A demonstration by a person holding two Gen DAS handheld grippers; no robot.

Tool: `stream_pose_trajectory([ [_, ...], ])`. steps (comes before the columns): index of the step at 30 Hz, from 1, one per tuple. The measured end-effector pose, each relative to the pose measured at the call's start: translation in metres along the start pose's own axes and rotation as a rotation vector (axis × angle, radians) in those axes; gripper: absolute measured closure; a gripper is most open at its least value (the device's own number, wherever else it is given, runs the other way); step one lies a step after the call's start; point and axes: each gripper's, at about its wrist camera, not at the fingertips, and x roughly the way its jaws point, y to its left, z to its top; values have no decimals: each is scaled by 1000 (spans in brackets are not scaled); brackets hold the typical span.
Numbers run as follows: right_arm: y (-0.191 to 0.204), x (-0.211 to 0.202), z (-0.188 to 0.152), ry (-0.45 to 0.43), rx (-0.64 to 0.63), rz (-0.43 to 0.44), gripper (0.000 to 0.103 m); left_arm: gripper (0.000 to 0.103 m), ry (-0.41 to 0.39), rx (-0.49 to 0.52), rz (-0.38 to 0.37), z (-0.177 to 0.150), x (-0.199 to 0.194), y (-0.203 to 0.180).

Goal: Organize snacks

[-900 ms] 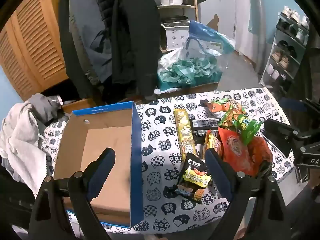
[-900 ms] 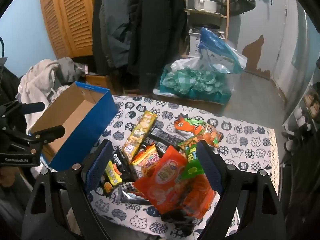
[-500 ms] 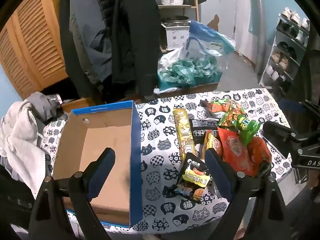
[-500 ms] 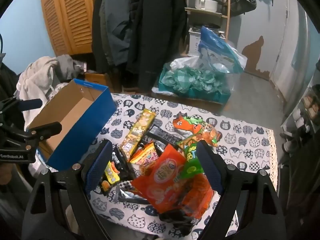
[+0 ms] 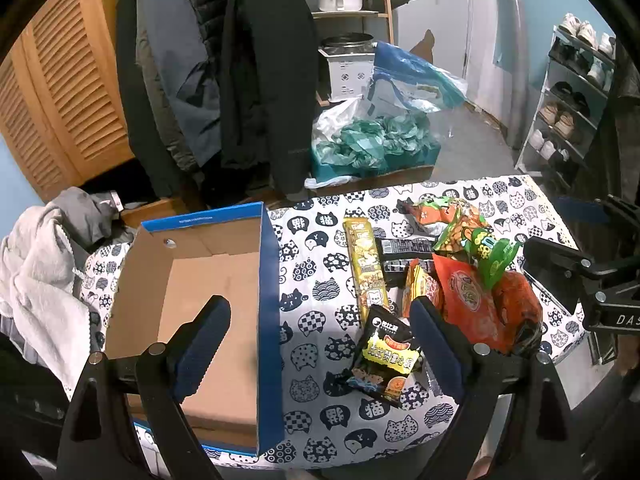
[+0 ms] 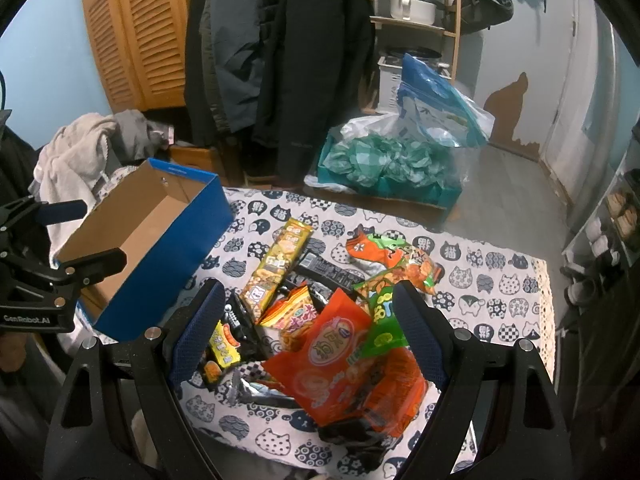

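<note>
We hold both tools over the cat-print cloth (image 5: 320, 280), tilted down. Left gripper (image 5: 320, 320) released, jaws spread wide, nothing between the pads; its left finger sits over the box (image 5: 192, 280) in the lower left of the frame, its right finger over the near edge of the snack pile. Right gripper (image 6: 308, 320) likewise released and empty, jaws wide, hovering above the pile at lower centre of its frame.

Box: blue outside, bare cardboard inside, open top, nothing in it. In the right wrist view the box (image 6: 160, 240) stands at centre left.

Snacks lie loose on the cloth to the right of the box, apart from it. Long yellow pack (image 5: 366, 268) lies nearest the box, running top to bottom. Black pack (image 5: 384, 356) lies below it, just beside our left tool's right finger. Red bag (image 5: 472, 300) and green bag (image 5: 480, 248) overlap at centre right. In the right wrist view the red bag (image 6: 328, 352) sits between the fingers, on top of the heap.

Coats (image 5: 240, 60) hang beyond the table, upper centre.
</note>
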Motion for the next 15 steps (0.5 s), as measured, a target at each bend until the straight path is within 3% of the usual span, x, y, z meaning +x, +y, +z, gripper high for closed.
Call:
stream_pose_trajectory([
  [15, 2, 0, 1, 0, -4, -1, 19, 11, 9, -6, 0, -1, 1, 4],
])
